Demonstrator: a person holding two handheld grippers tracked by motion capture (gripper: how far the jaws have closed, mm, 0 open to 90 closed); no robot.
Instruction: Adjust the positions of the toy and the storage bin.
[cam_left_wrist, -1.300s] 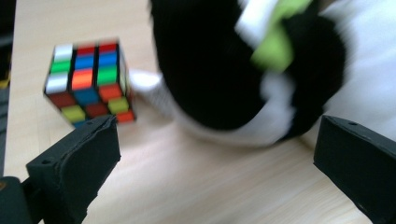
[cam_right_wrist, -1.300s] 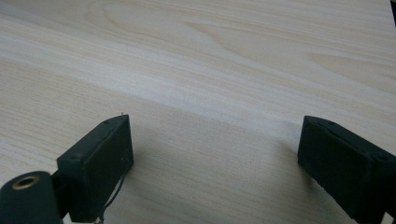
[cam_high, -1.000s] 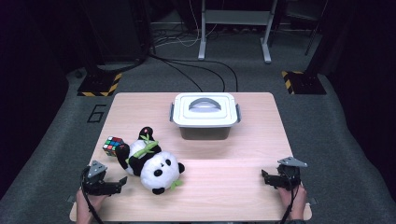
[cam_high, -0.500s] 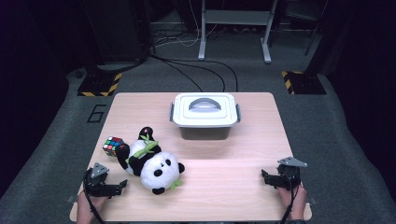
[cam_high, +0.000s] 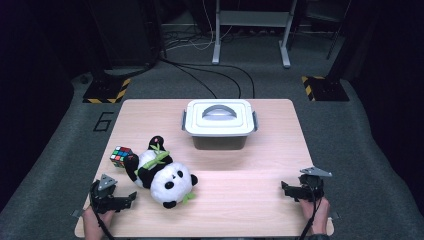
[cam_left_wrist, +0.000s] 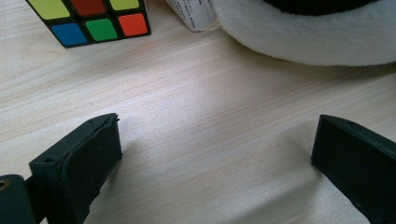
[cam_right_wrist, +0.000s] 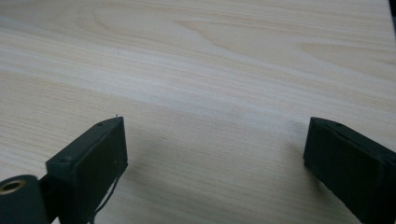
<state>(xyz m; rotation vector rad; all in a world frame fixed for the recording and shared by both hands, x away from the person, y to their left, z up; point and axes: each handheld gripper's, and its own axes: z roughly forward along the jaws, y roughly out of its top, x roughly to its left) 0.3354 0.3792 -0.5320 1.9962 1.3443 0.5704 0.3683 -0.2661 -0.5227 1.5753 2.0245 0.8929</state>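
Between spread jaws of left gripper (cam_left_wrist: 212, 154): bare bench (cam_left_wrist: 201, 102), cube (cam_left_wrist: 91, 21), panda plush (cam_left_wrist: 303, 32); right gripper (cam_right_wrist: 215, 154) just widened, holding nothing.

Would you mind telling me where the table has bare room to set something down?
The widest bare patch lies between the panda and the right tongs, in front of the lidded box. The far left corner of the table is free too. The near left is crowded: cube, panda, left tongs.
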